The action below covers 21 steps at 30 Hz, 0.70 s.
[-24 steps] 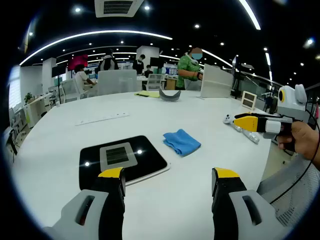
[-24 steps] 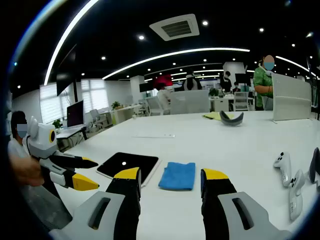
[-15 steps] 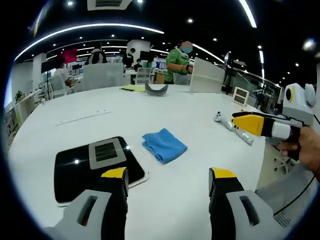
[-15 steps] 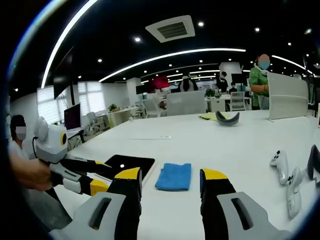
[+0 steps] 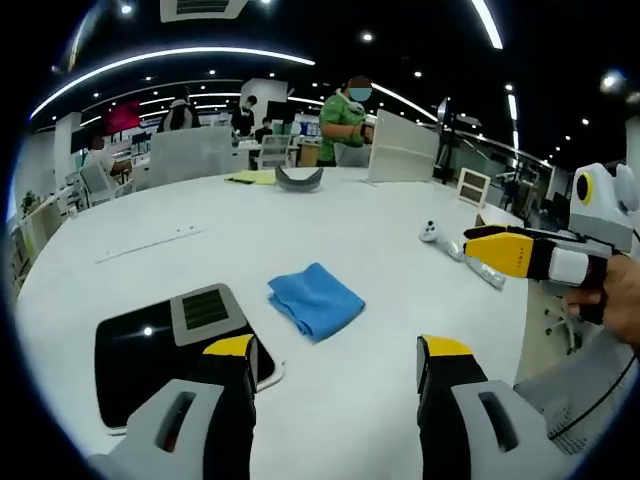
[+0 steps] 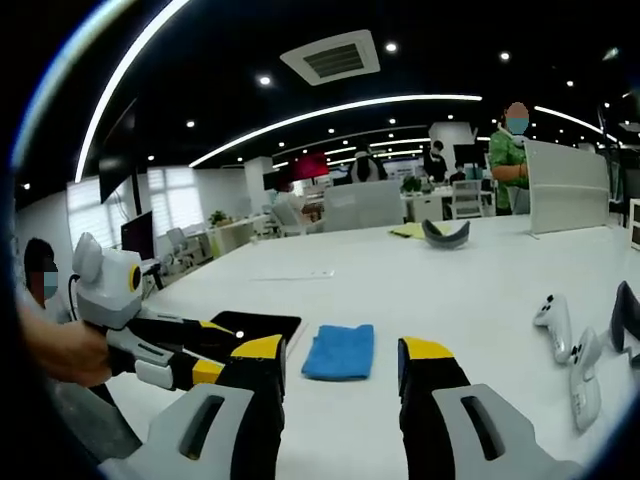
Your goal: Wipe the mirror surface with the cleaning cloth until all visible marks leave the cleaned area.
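Two yellow-tipped jaws of the left gripper (image 5: 335, 350) rise from the bottom of the left gripper view, spread wide with nothing between them. They hang above a big white counter (image 5: 300, 225). A dark, shiny mirror (image 5: 150, 355) lies flat on the counter, partly behind the left jaw, and ceiling lights show in it. The blue cleaning cloth (image 5: 315, 300) lies crumpled just beside the mirror, between the two jaws and a little farther off. The right gripper (image 5: 485, 250), held by a hand (image 5: 615, 300), comes in from the right; how its jaws stand cannot be told from here. In the right gripper view, the right gripper (image 6: 335, 355) has its jaws wide apart and holds nothing. The cleaning cloth (image 6: 340, 352) lies flat on the counter (image 6: 420, 285) between them. The mirror (image 6: 250, 325) is to its left. The left gripper (image 6: 205, 350) reaches in above the mirror, jaws open. White game controllers (image 6: 565, 340) lie on the right.
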Available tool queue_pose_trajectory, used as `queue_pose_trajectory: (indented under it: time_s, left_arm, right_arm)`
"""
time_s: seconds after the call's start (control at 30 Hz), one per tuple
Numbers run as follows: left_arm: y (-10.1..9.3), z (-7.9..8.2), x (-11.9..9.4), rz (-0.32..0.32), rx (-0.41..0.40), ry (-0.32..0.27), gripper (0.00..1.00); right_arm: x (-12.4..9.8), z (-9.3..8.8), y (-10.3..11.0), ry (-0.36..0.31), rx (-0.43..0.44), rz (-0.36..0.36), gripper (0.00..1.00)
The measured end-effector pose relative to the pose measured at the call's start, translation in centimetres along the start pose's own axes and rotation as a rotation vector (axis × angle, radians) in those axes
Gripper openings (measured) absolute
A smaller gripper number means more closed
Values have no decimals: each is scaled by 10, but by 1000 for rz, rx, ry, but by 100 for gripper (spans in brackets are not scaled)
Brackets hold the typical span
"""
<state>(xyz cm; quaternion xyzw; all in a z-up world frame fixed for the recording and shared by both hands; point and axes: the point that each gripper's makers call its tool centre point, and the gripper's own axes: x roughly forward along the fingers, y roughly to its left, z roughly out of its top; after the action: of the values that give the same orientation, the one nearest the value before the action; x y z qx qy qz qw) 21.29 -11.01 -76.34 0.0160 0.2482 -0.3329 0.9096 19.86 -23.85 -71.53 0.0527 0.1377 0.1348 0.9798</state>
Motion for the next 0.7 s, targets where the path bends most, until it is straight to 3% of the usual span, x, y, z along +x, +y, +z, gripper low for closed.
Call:
queue_pose_trajectory:
  time_s: [0.2, 0.47, 0.7]
  left_arm:
    - [16, 3, -30, 63, 25, -54, 64]
    - [57, 0, -68, 193, -37, -126, 64]
    - [81, -12, -87, 265, -77, -130, 64]
  right_arm:
    - [4, 0, 4, 5, -4, 11, 43]
    - [7, -3, 16, 16, -30, 46, 43]
    - [5, -4, 18, 19, -39, 56, 43]
